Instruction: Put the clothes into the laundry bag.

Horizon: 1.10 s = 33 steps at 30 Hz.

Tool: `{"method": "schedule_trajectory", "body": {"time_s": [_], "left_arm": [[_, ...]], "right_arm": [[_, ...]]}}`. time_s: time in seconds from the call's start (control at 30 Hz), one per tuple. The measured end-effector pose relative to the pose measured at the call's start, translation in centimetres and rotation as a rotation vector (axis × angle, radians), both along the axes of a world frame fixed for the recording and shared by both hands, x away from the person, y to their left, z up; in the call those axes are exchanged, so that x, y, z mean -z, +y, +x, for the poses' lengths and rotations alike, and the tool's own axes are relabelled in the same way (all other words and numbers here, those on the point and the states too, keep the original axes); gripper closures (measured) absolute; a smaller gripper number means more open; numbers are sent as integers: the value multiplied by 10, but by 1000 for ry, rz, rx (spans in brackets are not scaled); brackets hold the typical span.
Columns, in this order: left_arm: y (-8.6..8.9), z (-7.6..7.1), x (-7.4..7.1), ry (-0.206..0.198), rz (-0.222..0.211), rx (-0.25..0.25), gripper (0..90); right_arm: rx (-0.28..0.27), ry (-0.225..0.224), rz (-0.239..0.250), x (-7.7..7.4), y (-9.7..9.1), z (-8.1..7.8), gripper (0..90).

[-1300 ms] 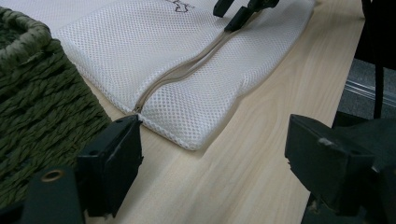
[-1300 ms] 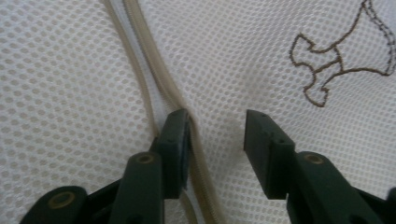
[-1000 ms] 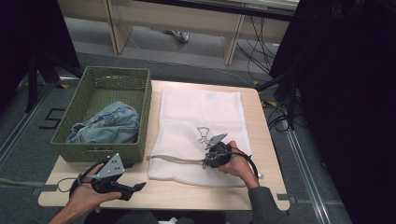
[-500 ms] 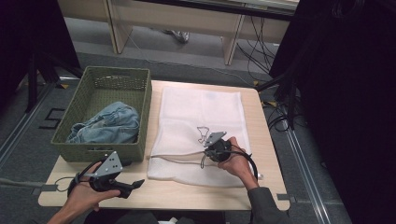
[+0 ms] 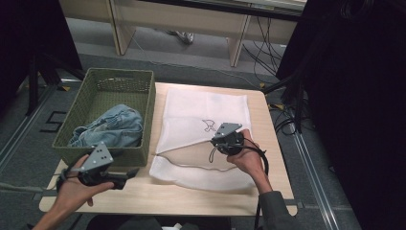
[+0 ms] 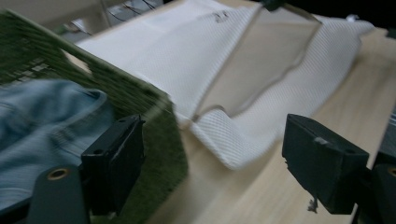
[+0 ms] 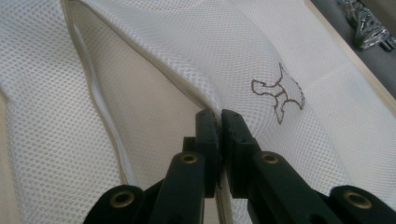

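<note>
On a pale wooden desk (image 5: 158, 199), the right tool (image 5: 221, 143) pinches the white mesh laundry bag's (image 5: 206, 108) opened edge, while the spread, empty left tool (image 5: 125, 176) nears blue denim jeans (image 5: 112, 129) unloaded beside it.

Wooden table (image 5: 268, 143): green basket (image 5: 143, 115) left, white mesh bag (image 5: 191, 110) beside.

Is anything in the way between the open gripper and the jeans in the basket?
Yes. The basket's near wall stands between the left gripper and the jeans. That gripper sits in front of the basket with its jaws open and would have to go over the rim.
</note>
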<state>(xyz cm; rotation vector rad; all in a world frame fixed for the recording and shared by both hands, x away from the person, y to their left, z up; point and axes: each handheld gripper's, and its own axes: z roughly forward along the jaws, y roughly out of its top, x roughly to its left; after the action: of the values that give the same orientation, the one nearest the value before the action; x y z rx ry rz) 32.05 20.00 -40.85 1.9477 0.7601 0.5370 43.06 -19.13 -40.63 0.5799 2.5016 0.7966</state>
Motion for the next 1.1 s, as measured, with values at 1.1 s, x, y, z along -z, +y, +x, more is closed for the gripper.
{"method": "schedule_trajectory", "body": {"time_s": [1.1], "left_arm": [[48,173,20,301,354,-54,143]], "right_arm": [[19,-7,30,-18,-2,6,863]]}}
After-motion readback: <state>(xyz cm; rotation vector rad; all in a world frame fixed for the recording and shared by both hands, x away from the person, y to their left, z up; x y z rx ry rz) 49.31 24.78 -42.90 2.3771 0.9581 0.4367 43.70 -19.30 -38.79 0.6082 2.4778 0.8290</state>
